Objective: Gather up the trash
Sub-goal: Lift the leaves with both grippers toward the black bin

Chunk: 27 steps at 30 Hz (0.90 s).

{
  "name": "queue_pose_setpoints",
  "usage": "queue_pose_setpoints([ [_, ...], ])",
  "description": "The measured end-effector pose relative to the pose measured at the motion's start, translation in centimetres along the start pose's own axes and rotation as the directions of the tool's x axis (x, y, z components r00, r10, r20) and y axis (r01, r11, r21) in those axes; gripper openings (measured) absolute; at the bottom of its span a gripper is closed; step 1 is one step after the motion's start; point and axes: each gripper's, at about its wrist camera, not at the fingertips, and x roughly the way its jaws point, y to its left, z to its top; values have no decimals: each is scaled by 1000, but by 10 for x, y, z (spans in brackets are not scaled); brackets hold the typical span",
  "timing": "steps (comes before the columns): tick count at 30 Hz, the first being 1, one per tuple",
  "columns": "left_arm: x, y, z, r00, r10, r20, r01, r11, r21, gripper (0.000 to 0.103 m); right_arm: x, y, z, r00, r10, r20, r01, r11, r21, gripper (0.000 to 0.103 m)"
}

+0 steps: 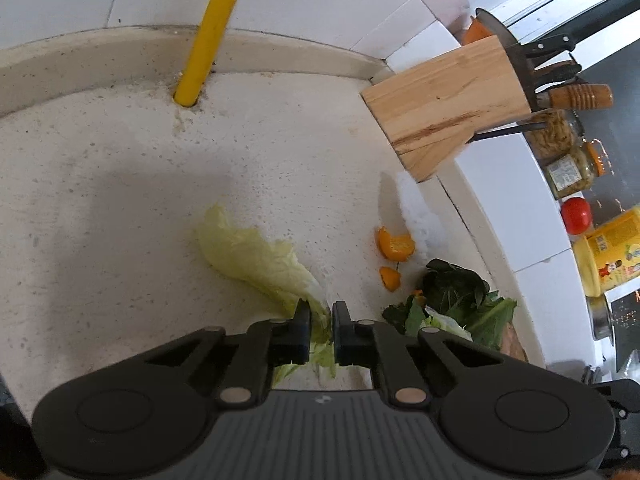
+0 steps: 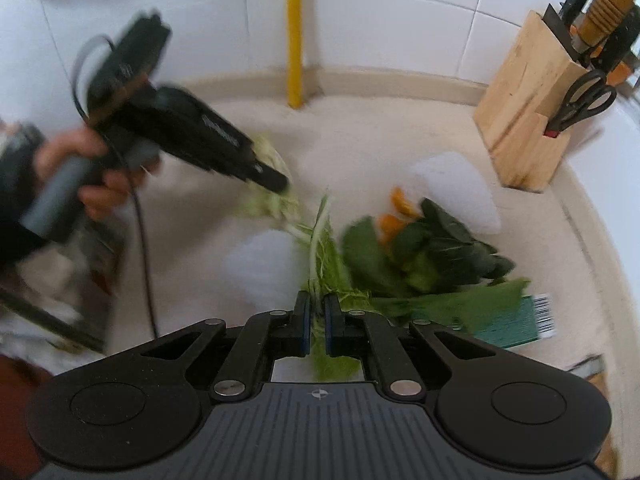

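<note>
Landmark: wooden knife block, standing at the right rear corner of the speckled countertop.

Left wrist view, left to right:
- Yellow pipe, rising from the countertop well left of the block.
- Pale cabbage leaf, lying forward-left of the block; its stalk end is pinched in the left gripper, whose jaws are nearly closed on it.
- Two orange peel pieces, forward of the block.
- Dark green leaves, further forward, just beside the peel.
- Jars and a red tomato on the ledge right of the block, seen only here.

Right wrist view, left to right:
- A hand holding the left gripper, blurred, its tip on the pale leaf far left of the block.
- Green leaf with white stalk, clamped in the nearly closed right gripper.
- Teal carton with barcode, partly covered by leaves, seen only here.
- Scissors in the block.

Hard to make out: blurred objects at the left edge.
</note>
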Motion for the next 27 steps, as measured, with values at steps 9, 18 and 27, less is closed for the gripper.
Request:
queue_pose_setpoints([
  [9,0,0,0,1000,-10,27,11,999,-41,2,4,-20,8,991,104,89,-116,982,151,9],
  [18,-41,-17,3,993,-64,96,64,998,4,2,-24,-36,9,953,118,277,-196,942,272,8],
  [27,-81,-26,0,981,-91,170,83,995,52,2,-33,-18,28,923,121,364,-225,939,259,8],
])
